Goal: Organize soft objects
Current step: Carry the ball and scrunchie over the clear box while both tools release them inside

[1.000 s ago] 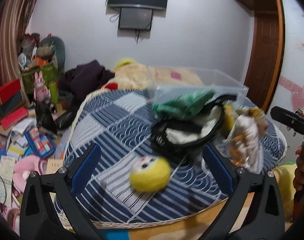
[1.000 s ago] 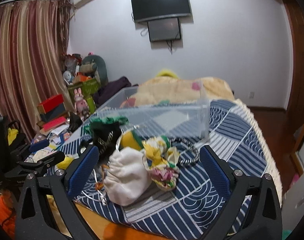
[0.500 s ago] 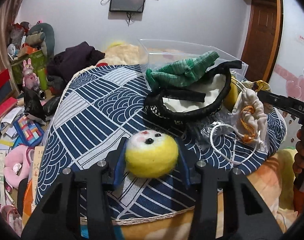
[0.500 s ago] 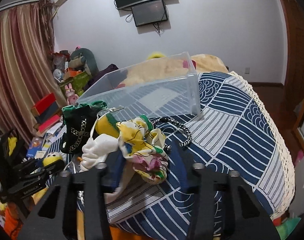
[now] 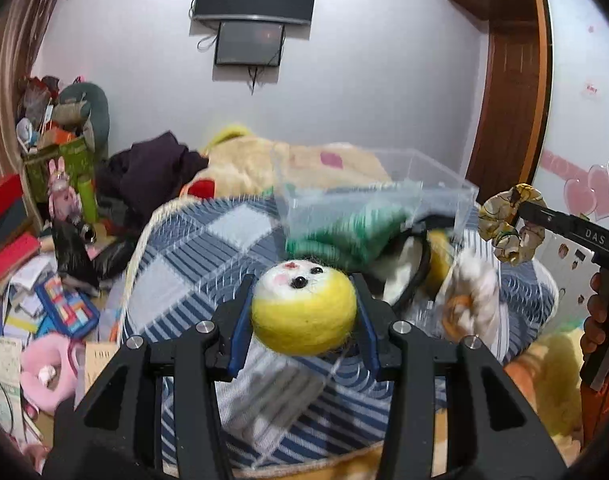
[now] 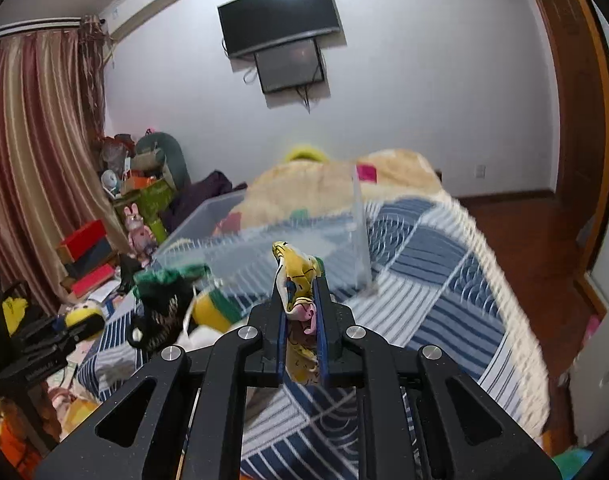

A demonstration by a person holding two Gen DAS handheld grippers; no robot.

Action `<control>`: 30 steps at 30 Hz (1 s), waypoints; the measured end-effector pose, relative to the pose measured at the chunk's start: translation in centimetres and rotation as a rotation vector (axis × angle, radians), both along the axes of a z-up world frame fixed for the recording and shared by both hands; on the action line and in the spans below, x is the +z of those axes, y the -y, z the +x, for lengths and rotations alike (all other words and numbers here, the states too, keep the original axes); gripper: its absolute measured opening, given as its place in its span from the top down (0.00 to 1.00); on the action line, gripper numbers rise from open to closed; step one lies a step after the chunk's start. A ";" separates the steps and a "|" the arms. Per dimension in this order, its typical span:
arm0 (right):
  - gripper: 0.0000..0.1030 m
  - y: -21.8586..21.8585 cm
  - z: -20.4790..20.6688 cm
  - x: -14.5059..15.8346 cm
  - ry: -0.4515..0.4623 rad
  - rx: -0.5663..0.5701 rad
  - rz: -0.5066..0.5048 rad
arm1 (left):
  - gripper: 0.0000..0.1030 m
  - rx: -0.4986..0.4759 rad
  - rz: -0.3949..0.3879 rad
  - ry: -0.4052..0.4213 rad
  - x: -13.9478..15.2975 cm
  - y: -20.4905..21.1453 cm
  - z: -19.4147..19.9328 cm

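Note:
My left gripper (image 5: 302,304) is shut on a round yellow plush ball (image 5: 304,310) with a white face, held above the bed. My right gripper (image 6: 299,276) is shut on a yellow patterned scrunchie (image 6: 296,280), lifted off the bed; the scrunchie also shows in the left wrist view (image 5: 508,224). A clear plastic bin (image 6: 264,236) stands on the blue patterned bedspread (image 6: 424,264) beyond both grippers. A green cloth (image 5: 344,236), a black bag (image 6: 160,312) and a white pouch (image 5: 472,296) lie in front of the bin.
Toys, books and boxes litter the floor to the left (image 5: 36,280). A beige blanket (image 5: 264,164) lies behind the bin. A wooden door (image 5: 508,112) stands at the right. The bed's edge runs close below the grippers.
Both grippers closed from open: the left on the yellow plush ball, the right on the scrunchie. Both have since lifted their items off the bedspread.

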State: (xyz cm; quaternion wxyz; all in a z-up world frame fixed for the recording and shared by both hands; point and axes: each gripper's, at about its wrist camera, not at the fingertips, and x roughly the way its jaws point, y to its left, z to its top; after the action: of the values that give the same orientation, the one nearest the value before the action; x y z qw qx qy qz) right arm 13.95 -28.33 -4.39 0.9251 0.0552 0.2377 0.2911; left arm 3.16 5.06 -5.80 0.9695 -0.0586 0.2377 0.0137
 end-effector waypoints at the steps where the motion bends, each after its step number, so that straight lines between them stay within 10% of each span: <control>1: 0.90 0.0 0.1 0.5 0.012 0.001 0.002 | 0.56 -0.006 0.003 0.010 0.6 -0.1 0.3; 13: 0.90 -2.5 3.6 4.1 0.105 0.016 -0.037 | 0.56 -0.079 0.054 0.022 5.8 -0.4 7.9; 30: 0.90 -8.3 10.2 1.0 -0.053 0.128 -0.200 | 0.56 -0.128 0.056 -0.233 2.2 0.0 19.7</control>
State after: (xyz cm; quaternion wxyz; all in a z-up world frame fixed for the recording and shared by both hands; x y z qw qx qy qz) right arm 24.19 -19.98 -3.39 0.8988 -0.0447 0.2930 0.3229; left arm 22.82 5.02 -3.55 0.9354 -0.0144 0.3517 -0.0350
